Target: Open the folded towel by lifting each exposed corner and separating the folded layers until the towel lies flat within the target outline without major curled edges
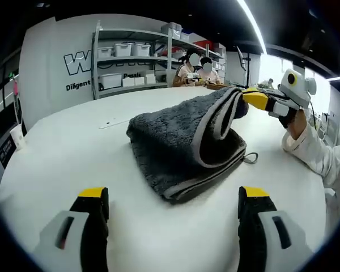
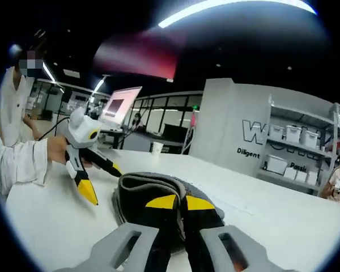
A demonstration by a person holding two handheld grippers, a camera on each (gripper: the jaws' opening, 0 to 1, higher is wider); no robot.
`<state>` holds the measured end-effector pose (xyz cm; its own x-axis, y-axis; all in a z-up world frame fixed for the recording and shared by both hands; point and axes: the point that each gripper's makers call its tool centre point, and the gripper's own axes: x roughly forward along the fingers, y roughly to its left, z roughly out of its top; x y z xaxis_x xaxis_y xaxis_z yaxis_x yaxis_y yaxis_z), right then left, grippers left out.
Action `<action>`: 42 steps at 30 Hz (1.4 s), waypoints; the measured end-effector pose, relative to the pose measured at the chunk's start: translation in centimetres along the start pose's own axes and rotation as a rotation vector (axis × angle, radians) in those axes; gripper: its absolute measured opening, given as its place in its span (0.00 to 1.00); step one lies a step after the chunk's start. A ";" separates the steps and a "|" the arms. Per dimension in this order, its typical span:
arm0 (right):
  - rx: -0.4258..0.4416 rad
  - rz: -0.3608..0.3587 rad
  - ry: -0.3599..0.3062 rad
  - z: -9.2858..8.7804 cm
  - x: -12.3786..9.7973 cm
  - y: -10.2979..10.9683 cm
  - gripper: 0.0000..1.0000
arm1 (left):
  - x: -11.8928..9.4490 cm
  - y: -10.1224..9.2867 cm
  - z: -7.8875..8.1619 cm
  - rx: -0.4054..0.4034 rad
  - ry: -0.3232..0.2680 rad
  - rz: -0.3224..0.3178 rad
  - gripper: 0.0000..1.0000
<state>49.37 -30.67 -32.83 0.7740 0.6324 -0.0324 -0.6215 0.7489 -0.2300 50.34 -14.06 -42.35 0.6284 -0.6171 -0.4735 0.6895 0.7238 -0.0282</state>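
The towel (image 1: 184,144) lies folded on the white table (image 1: 62,153), straight ahead of the left gripper (image 1: 173,207) and a little apart from its tips, which hang spread wide over the bare tabletop with nothing between them. It is grey, with a paler hem, and its top layer is lifted at the far right corner into a hump. There the right gripper (image 1: 255,97) comes in from the right of the left gripper view, its yellow tips at that raised fold. In the right gripper view the same gripper (image 2: 174,202) has its jaws drawn close together on the grey cloth (image 2: 139,190), pinching the edge just in front of the camera (the hem curls over right at the tips). Beyond the towel in that view the left gripper (image 2: 99,181) points down beside the cloth, jaws apart, held by a hand (image 2: 58,150) in a white sleeve (image 2: 17,161).

A small loop tag (image 1: 250,157) sticks out of the towel's right side, flat on the table.

Behind the table stands a metal shelf (image 1: 133,59) with white bins, next to a white wall with dark lettering. Two people (image 1: 195,71) sit at the far end. A cup (image 2: 156,148) stands on the far edge in the right gripper view, and a lit screen (image 2: 120,105) beyond it. Strip lights run across the dark ceiling.
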 end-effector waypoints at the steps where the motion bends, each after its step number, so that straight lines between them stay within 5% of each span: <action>1: 0.002 -0.003 -0.007 0.2 -0.1 -0.1 0.00 | 0.0 0.0 0.0 0.000 0.001 0.000 0.94; 16: 0.087 -0.097 -0.117 1.9 -1.7 -3.0 0.00 | 0.1 0.1 0.0 0.003 0.005 0.001 0.93; 29: 0.352 -0.180 -0.188 1.3 -3.5 -6.9 0.00 | 0.1 -0.2 0.0 0.010 0.004 -0.005 0.93; 42: 0.313 -0.251 -0.196 1.4 -4.7 -8.6 0.00 | 0.0 -0.1 0.1 0.009 0.000 -0.004 0.93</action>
<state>50.87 -39.84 -29.39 0.8868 0.4262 0.1786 -0.4472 0.8889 0.0993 50.29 -14.21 -42.29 0.6257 -0.6202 -0.4731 0.6953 0.7183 -0.0221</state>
